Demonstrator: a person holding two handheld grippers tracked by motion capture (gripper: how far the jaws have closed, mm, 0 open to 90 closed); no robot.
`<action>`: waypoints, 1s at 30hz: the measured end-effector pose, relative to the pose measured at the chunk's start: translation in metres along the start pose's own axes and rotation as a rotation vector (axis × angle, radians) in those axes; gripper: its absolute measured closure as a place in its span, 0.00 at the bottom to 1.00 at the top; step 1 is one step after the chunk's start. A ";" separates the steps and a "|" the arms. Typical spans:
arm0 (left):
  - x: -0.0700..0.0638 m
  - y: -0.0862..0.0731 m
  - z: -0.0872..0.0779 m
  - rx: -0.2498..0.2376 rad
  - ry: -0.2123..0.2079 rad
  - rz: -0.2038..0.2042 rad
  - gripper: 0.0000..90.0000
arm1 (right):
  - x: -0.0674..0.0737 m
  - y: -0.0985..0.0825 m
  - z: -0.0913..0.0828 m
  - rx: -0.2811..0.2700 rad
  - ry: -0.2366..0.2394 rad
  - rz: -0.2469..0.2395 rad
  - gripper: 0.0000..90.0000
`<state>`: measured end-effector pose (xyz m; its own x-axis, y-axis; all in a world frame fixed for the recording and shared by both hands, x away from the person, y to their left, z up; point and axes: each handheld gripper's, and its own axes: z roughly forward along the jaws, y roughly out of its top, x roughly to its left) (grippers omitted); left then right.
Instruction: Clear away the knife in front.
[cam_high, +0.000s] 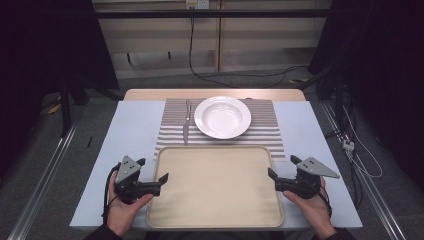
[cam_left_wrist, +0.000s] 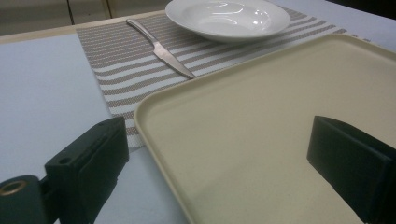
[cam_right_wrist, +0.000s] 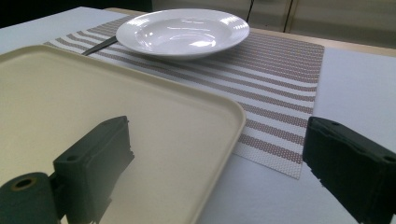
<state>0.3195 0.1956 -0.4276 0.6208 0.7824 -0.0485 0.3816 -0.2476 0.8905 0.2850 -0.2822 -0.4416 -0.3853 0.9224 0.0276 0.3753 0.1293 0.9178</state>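
Two grippers flank a beige tray (cam_high: 215, 187) on the pale surface (cam_high: 130, 125), one at each short side. Left gripper (cam_high: 153, 170) sits at the tray's left edge, held in the person's left hand (cam_high: 125, 207); its jaws stand wide apart with nothing between the pads, one jaw over the bare surface outside the rim and the other over the tray's floor, so the rim runs between them untouched. Right gripper (cam_high: 281, 167) mirrors it at the right edge in the right hand (cam_high: 312, 207): jaws likewise spread wide and empty, straddling the tray's right rim, one above the tray, one above the surface and the corner of the mat.

Ahead of both grippers, beyond the tray's far edge, lies a striped mat (cam_high: 265, 130), brown and white, partly tucked under the tray. On it, farther off, rests a white bowl (cam_high: 222, 117), empty, and just to its left, closer to the left gripper's side, a knife (cam_high: 186, 122) lying lengthwise, blade toward the tray and apart from the bowl. In the left gripper view the knife tip nearly reaches the tray's rim.

No writing, brand or label can be read on the tray, bowl, knife, mat or grippers.
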 end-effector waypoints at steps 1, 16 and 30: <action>0.000 0.000 0.000 -0.004 0.004 -0.006 0.06 | 0.000 0.000 0.000 0.001 0.004 0.002 0.09; -0.004 0.011 0.005 0.024 -0.030 -0.006 0.07 | 0.001 0.001 0.001 0.003 0.021 0.002 0.09; 0.004 0.029 0.031 0.043 -0.016 -0.022 0.07 | 0.003 0.001 0.000 0.000 0.037 -0.006 0.08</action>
<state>0.3542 0.1739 -0.4154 0.6225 0.7790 -0.0752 0.4238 -0.2548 0.8692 0.2846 -0.2792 -0.4405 -0.4183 0.9076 0.0364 0.3725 0.1349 0.9182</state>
